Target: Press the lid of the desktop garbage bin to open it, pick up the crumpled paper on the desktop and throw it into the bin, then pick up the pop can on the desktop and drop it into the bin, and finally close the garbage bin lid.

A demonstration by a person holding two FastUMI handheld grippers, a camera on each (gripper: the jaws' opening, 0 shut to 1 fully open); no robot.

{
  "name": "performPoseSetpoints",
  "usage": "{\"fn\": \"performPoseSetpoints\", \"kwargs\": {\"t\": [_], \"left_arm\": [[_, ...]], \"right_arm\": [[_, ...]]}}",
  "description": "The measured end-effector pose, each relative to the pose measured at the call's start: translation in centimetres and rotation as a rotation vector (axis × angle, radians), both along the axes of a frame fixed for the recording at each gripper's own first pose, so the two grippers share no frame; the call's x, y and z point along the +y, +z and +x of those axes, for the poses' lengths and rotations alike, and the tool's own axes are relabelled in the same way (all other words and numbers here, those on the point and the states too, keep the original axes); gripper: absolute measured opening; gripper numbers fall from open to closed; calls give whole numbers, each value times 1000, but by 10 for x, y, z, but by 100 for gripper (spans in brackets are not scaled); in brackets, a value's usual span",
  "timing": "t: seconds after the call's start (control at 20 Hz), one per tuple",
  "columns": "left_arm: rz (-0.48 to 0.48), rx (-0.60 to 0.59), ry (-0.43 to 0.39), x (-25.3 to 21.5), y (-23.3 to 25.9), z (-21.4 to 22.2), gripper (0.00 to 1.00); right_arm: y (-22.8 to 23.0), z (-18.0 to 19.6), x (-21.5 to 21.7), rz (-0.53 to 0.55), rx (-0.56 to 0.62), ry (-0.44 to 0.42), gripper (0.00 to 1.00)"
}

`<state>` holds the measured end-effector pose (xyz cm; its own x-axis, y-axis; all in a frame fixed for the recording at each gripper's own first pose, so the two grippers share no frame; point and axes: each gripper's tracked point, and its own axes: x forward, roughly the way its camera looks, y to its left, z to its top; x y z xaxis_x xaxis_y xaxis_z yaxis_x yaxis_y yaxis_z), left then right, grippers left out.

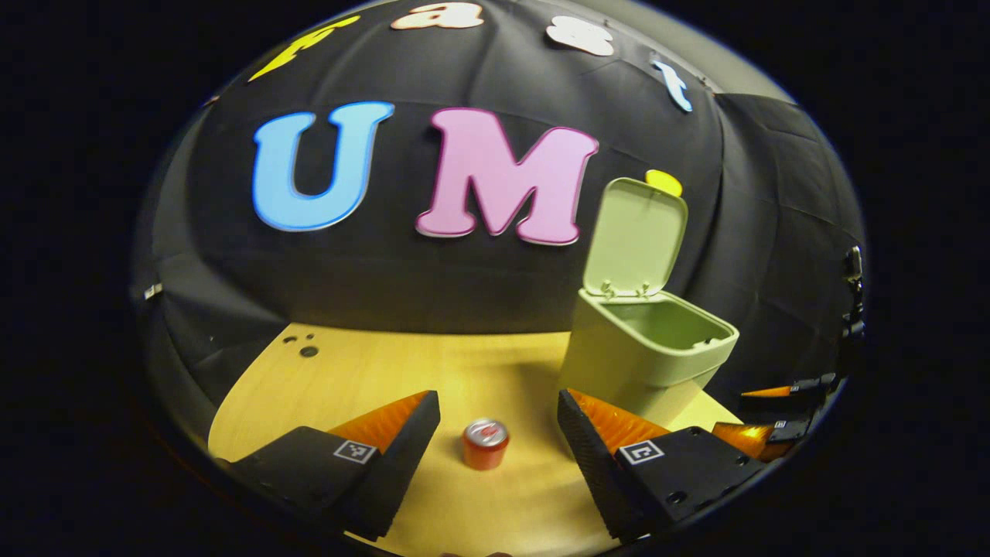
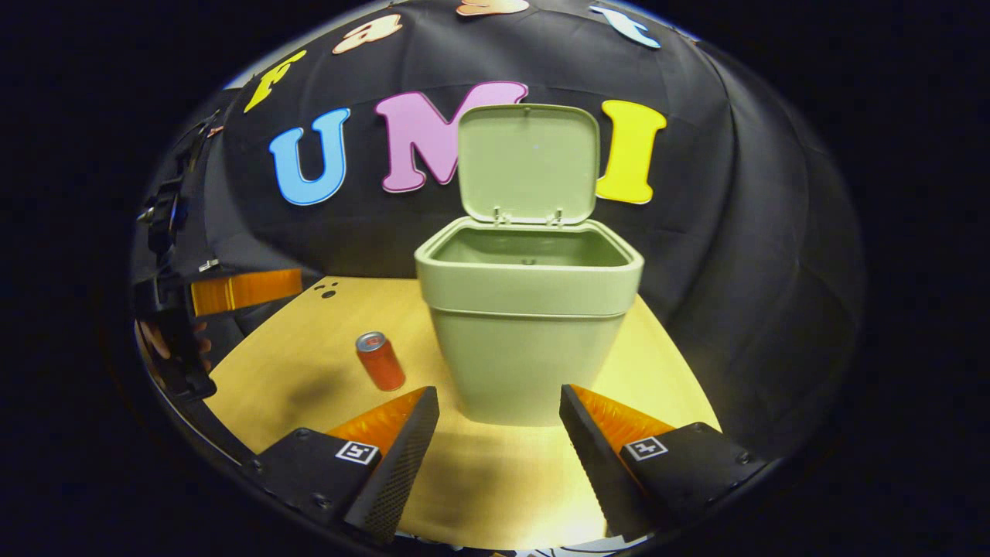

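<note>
A pale green desktop bin (image 1: 646,360) (image 2: 530,325) stands on the wooden table with its lid (image 1: 636,236) (image 2: 528,164) swung up and back. What lies inside the bin is hidden. A red pop can (image 1: 485,444) (image 2: 380,361) stands upright on the table left of the bin. My left gripper (image 1: 499,425) is open, above the table, with the can centred in the gap just beyond its fingertips and not touched. My right gripper (image 2: 499,422) is open in front of the bin and holds nothing. It also appears at the right edge of the left gripper view (image 1: 781,414).
The wooden table (image 1: 371,379) (image 2: 309,371) has small holes near its far left corner (image 1: 308,350). Black cloth walls close in behind the table and on both sides. The left gripper and the hand holding it (image 2: 182,340) show at the left edge of the right gripper view.
</note>
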<state>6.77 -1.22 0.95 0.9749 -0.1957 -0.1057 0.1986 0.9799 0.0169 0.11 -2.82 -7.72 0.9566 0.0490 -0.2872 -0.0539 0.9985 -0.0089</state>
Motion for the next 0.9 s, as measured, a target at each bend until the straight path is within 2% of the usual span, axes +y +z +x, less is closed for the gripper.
{"fn": "performPoseSetpoints", "kwargs": {"t": [0.2,0.4,0.6,0.9], "left_arm": [[-27,54,92,73,-28,-23,96],[-32,87,179,126,-50,-41,96],[-68,110,232,153,-66,-51,96],[-100,146,307,177,-87,-54,96]], "right_arm": [[-3,10,52,-19,-15,54,99],[-19,22,99,-15,-7,122,99],[-30,43,127,-65,-13,168,99],[-67,88,163,-55,27,198,100]]}}
